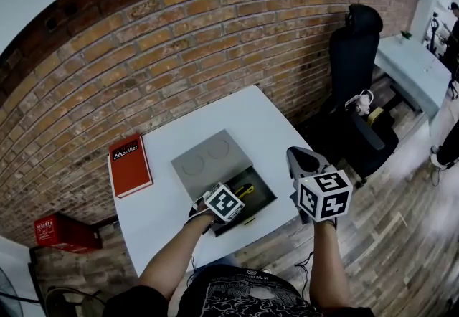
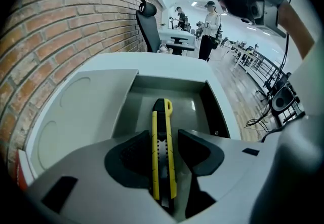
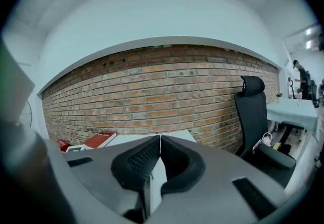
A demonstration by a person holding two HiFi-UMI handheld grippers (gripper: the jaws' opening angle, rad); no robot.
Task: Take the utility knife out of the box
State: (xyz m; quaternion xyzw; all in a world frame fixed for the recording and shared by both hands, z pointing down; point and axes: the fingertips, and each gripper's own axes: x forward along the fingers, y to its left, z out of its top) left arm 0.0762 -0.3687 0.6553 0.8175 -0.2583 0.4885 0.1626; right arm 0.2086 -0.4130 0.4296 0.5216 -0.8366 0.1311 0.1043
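Zero on the extraction itself: the yellow-and-black utility knife (image 2: 162, 116) lies flat on the floor of the open grey plastic box (image 2: 167, 85) on the white table (image 1: 237, 111). The flat grey lid (image 1: 206, 161) is already folded back, so access is done. Your left claw (image 2: 163, 136) is spread wide and straddles the knife handle, one pad either side, neither pressing as far as I can see. Your right claw (image 3: 160, 142) is closed on nothing, off the table's right edge, aimed at the red brick wall (image 3: 167, 86). Left to do, by my read: pinch the handle, lift it clear of the box walls
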